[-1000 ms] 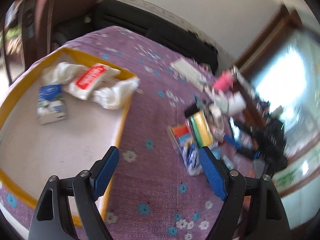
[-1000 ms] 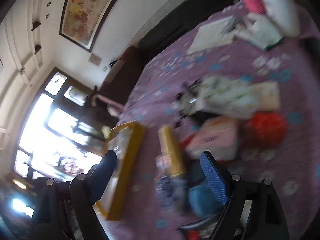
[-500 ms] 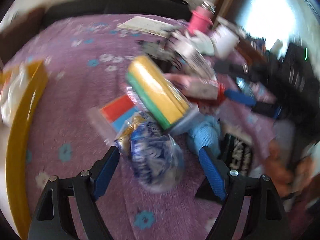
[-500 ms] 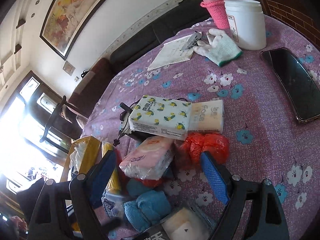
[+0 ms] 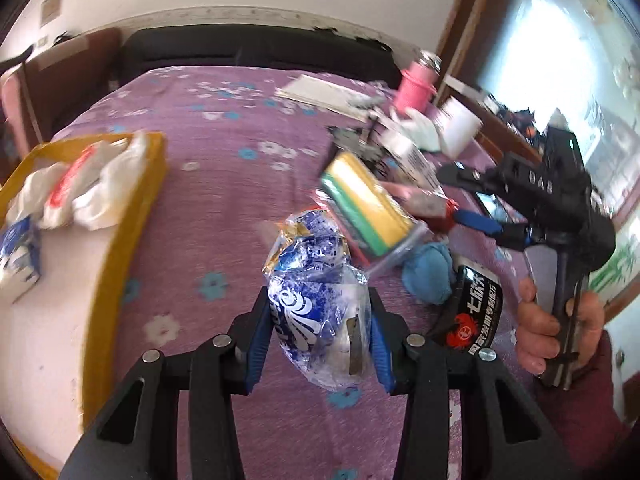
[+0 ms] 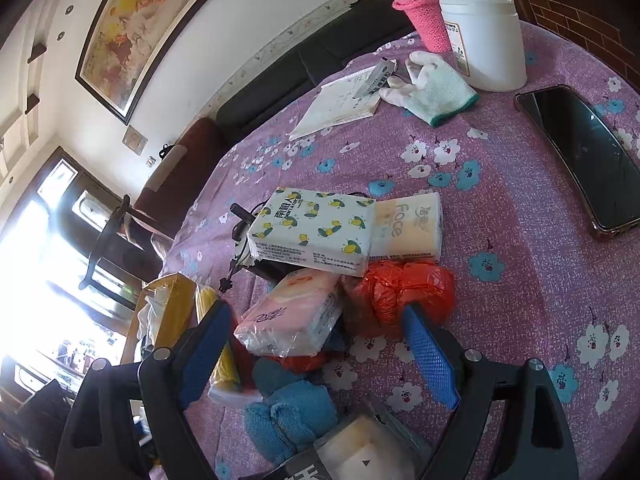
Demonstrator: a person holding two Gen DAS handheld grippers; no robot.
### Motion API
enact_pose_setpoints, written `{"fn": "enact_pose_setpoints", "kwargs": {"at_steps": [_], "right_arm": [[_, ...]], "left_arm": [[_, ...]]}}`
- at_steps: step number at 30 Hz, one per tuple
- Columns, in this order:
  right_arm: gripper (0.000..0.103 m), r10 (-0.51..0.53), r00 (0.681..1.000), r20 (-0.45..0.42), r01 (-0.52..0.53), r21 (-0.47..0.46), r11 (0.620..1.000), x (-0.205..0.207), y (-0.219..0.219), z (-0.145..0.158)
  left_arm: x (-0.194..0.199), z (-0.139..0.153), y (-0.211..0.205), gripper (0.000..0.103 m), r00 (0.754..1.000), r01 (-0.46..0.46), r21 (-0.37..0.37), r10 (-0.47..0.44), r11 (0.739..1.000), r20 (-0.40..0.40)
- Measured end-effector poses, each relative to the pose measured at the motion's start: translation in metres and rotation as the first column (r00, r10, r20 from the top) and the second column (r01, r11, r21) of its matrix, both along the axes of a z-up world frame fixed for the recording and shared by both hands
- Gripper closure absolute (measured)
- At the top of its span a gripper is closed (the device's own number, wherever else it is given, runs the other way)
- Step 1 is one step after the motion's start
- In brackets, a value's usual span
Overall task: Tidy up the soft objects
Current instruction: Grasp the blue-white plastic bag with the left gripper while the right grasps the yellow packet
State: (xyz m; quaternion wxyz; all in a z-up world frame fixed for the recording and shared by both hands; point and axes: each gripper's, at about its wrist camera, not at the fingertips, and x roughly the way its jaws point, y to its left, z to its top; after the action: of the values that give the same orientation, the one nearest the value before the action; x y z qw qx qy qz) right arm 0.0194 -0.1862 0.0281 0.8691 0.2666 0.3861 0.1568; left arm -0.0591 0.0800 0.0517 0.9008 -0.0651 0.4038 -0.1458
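Note:
My left gripper is closing its jaws on a crumpled blue and white plastic bag, and both pads touch its sides. A yellow-rimmed tray to the left holds white bags and a blue tissue pack. My right gripper stands open over the pile, with a pink tissue pack and a red plastic bag between its fingers, untouched. Behind them lie a lemon-print tissue pack and a beige tissue pack. A blue cloth lies nearer.
A yellow and green sponge pack lies past the held bag. On the purple flowered tablecloth are a phone, a glove, a white jar, a pink bottle and papers. A hand holds the right gripper.
My left gripper swung from the tray to the pile and its jaws narrowed around the blue and white bag. The right gripper dipped toward the pile, then held still and open.

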Motion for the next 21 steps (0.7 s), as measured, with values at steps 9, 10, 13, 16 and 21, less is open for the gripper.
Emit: {"fn": "enact_pose_setpoints", "kwargs": {"at_steps": [9, 10, 13, 16, 21], "right_arm": [[0.013, -0.01, 0.999, 0.05, 0.016, -0.128, 0.992, -0.008, 0.013, 0.008], [0.014, -0.032, 0.999, 0.038, 0.036, -0.118, 0.992, -0.012, 0.008, 0.008], [0.013, -0.048, 0.999, 0.006, 0.049, -0.072, 0.996, -0.025, -0.004, 0.006], [0.013, -0.032, 0.999, -0.014, 0.03, -0.086, 0.996, -0.038, -0.003, 0.009], [0.013, 0.039, 0.999, 0.009, -0.037, -0.165, 0.986, -0.041, 0.03, 0.027]], "left_arm": [[-0.017, 0.001, 0.018, 0.06, 0.999, -0.049, -0.017, 0.049, 0.999, 0.018], [-0.018, -0.002, 0.017, 0.06, 0.999, -0.038, -0.011, 0.038, 0.999, 0.012], [-0.019, -0.01, 0.015, 0.06, 1.0, -0.01, -0.004, 0.01, 1.0, -0.002], [-0.016, -0.02, 0.014, 0.059, 1.0, -0.001, -0.004, 0.001, 1.0, -0.024], [-0.008, -0.036, 0.014, 0.051, 0.997, -0.007, 0.003, 0.007, 1.0, -0.077]]}}
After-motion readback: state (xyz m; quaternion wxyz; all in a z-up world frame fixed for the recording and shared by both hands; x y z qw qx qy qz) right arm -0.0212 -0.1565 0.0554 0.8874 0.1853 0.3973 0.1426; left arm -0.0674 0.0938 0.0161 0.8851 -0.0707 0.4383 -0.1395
